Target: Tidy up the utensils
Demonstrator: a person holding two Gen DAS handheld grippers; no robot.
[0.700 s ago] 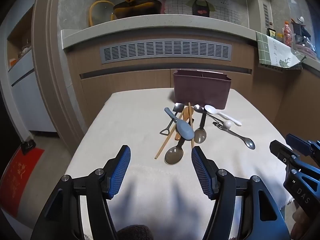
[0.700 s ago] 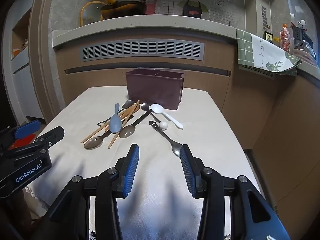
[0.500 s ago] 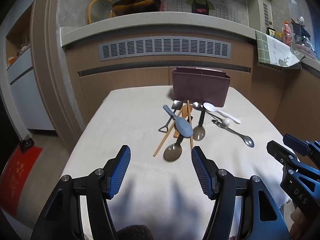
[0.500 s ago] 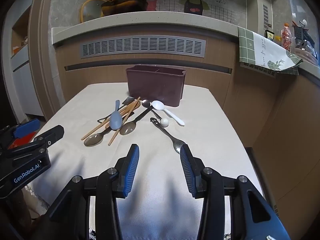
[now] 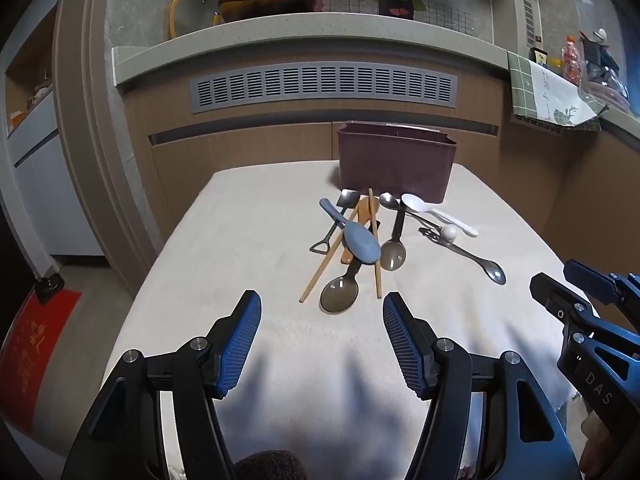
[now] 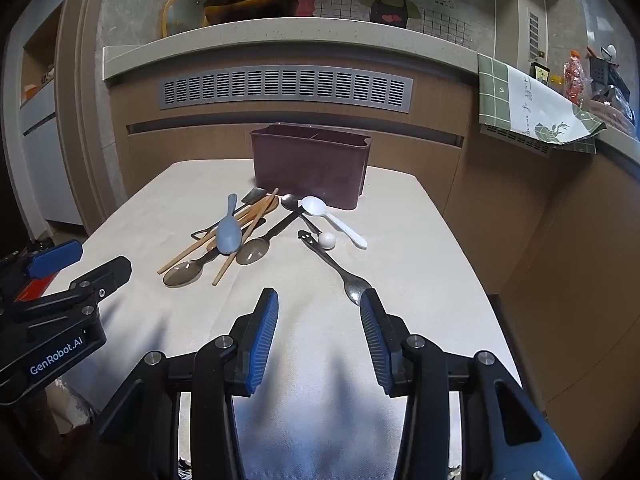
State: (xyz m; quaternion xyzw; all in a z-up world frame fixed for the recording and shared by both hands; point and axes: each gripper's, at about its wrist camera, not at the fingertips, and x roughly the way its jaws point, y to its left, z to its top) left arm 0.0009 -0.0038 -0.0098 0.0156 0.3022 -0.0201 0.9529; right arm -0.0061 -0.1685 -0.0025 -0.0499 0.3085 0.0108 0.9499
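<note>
A pile of utensils lies mid-table: a blue-grey spoon (image 5: 360,242) (image 6: 229,232), wooden chopsticks (image 5: 374,240) (image 6: 244,236), dark translucent spoons (image 5: 340,300) (image 6: 184,274), a white spoon (image 5: 424,208) (image 6: 332,218) and a metal spoon (image 5: 476,258) (image 6: 344,274). A maroon utensil holder (image 5: 394,166) (image 6: 310,164) stands behind them. My left gripper (image 5: 322,320) is open and empty, just short of the pile. My right gripper (image 6: 319,316) is open and empty, near the metal spoon's bowl.
The table has a cream cloth (image 5: 248,240) (image 6: 408,240). A wooden counter front with a grey vent (image 5: 324,86) rises behind it. A green checked towel (image 6: 532,108) hangs at the right. A red mat (image 5: 32,344) lies on the floor at the left.
Both grippers have tilted or shifted slightly, so the utensils and holder sit a little lower in view. Nothing was picked up; both jaws stay open.
</note>
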